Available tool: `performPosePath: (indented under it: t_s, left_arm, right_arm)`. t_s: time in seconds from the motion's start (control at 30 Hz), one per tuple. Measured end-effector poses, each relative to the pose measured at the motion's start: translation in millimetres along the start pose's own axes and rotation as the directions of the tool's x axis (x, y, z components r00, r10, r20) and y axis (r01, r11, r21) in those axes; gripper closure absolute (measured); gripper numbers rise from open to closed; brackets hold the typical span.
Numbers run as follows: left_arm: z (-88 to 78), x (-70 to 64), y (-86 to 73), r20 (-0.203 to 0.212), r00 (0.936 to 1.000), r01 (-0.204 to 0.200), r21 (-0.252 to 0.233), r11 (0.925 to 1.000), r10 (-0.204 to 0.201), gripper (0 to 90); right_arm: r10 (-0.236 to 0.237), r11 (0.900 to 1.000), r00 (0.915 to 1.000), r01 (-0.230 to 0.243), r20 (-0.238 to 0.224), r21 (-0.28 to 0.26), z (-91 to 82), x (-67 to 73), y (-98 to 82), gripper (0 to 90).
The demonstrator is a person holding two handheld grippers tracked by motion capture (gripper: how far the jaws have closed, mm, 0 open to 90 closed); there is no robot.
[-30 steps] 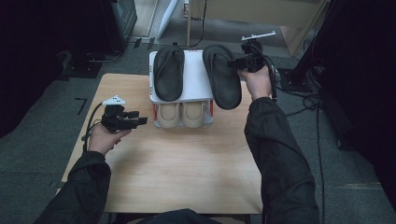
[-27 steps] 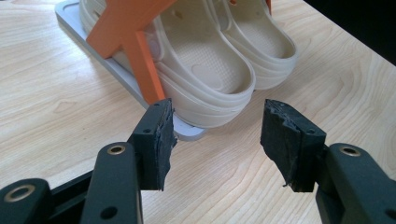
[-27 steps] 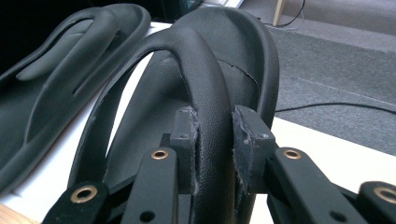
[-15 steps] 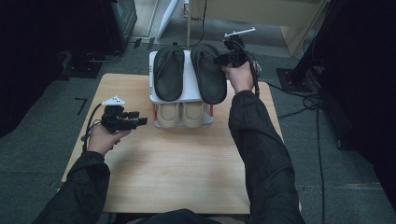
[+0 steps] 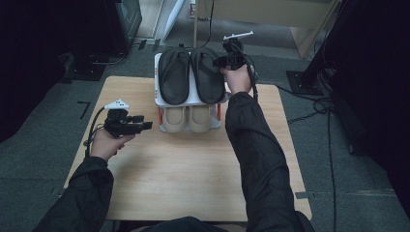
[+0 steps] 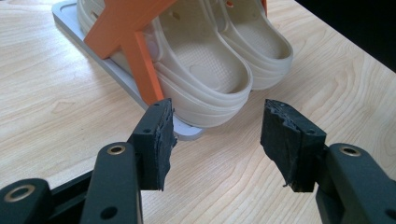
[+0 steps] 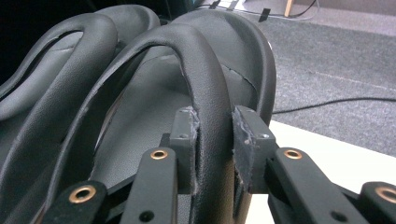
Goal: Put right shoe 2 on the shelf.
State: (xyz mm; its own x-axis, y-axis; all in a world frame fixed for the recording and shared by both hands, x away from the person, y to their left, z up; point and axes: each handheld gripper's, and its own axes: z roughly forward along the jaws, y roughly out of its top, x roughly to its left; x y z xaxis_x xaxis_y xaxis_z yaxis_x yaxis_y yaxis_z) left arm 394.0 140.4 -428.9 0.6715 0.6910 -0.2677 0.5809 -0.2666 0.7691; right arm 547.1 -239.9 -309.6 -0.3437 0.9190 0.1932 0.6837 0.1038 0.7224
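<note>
Two black slippers lie side by side on the top shelf [image 5: 193, 102] of a small white rack, the left slipper [image 5: 174, 75] and the right slipper [image 5: 207, 77]. My right gripper [image 5: 223, 62] reaches the right slipper from its right side. In the right gripper view the right slipper's strap [image 7: 205, 93] stands between the jaws of my right gripper [image 7: 215, 126]. Those jaws have just been opening, and a thin gap shows at one pad. My left gripper [image 5: 147, 124] hovers open and empty left of the rack, pointing at the beige clogs [image 6: 205, 60].
A pair of beige clogs [image 5: 186, 118] sits on the rack's lower level, behind an orange support [image 6: 140, 51] on a grey base [image 6: 88, 46]. The rack stands at the table's far edge. Bare wooden tabletop [image 5: 193, 179] spreads in front. Cables lie on the floor beyond.
The right hand carried the right black slipper leftward and down onto the rack's top shelf, beside the other slipper. The left hand and its gripper kept still.
</note>
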Motion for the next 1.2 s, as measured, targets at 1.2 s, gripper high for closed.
performPosePath:
  t_s: [1.2]
  left_arm:
    - [4.8, -5.4, 0.9, -0.005, 0.9999, -0.012, 0.01, 0.9999, 0.012, 44.2]
  right_arm:
    - [-0.122, 0.991, 0.9909, 0.118, -0.058, -0.067, -30.2, -29.1, -63.6, 71.0]
